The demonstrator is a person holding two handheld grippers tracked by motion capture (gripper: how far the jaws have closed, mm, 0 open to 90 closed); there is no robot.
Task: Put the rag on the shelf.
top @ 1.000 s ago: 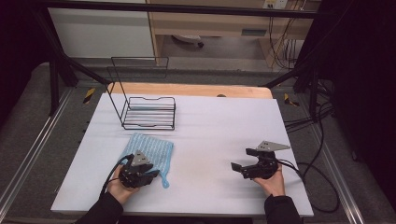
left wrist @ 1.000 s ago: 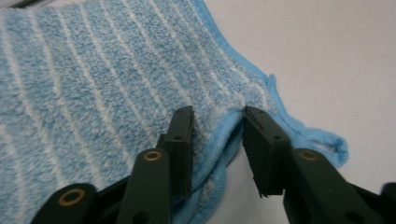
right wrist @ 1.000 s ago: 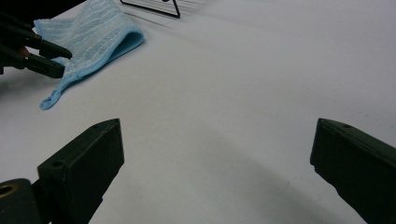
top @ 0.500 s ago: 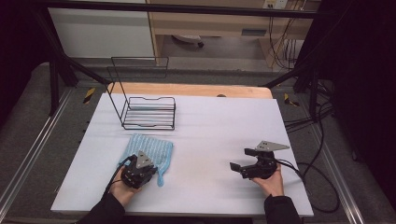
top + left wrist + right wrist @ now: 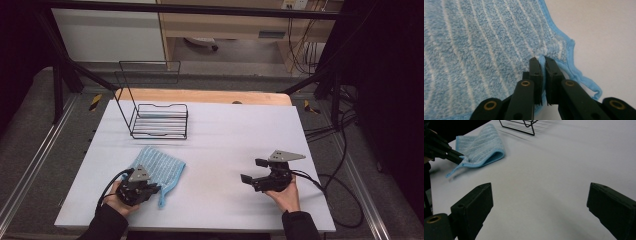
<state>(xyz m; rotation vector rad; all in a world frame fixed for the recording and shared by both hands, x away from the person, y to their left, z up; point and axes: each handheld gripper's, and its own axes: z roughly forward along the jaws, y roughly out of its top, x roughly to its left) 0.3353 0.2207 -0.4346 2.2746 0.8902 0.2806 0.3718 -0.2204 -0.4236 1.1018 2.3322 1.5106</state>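
Blue towel (image 5: 481, 47) is pinched at its hem by the left tool (image 5: 543, 62); lifting remains; right tool (image 5: 539, 202) is held released.

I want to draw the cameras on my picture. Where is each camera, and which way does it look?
High view: above the person's side, looking forward and down at the table; both hands show.
Left gripper view: on the left gripper, looking along jaws pinching the blue towel.
Right gripper view: on the right gripper, facing the table between open jaws.
All three share the towel.
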